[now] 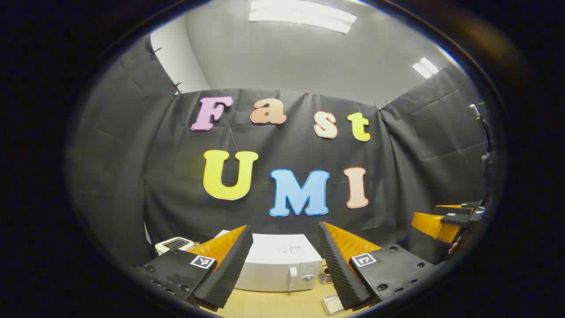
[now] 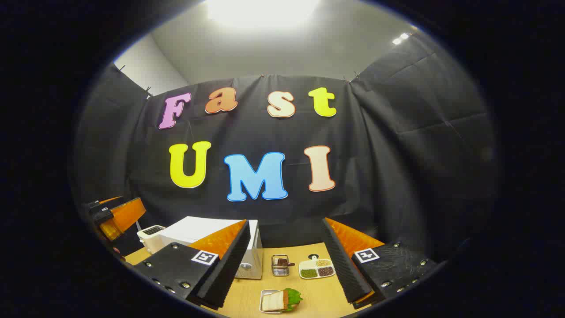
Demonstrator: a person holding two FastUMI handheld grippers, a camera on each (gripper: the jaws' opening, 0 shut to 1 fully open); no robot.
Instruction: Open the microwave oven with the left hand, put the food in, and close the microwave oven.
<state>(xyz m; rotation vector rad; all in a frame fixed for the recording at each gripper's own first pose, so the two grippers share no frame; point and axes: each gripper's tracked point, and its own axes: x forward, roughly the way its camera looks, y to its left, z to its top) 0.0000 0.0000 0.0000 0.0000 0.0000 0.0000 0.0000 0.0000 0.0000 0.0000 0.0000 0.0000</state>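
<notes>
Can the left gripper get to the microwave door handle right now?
Probably yes. The left gripper is open, and the microwave's door handle sits straight ahead between its fingers, with nothing in between.

Glossy white microwave, matt wood-look table (ribbed finger pads)

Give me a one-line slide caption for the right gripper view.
Open right gripper hovers above the table, sandwich tray ahead, closed microwave to its left.
</notes>
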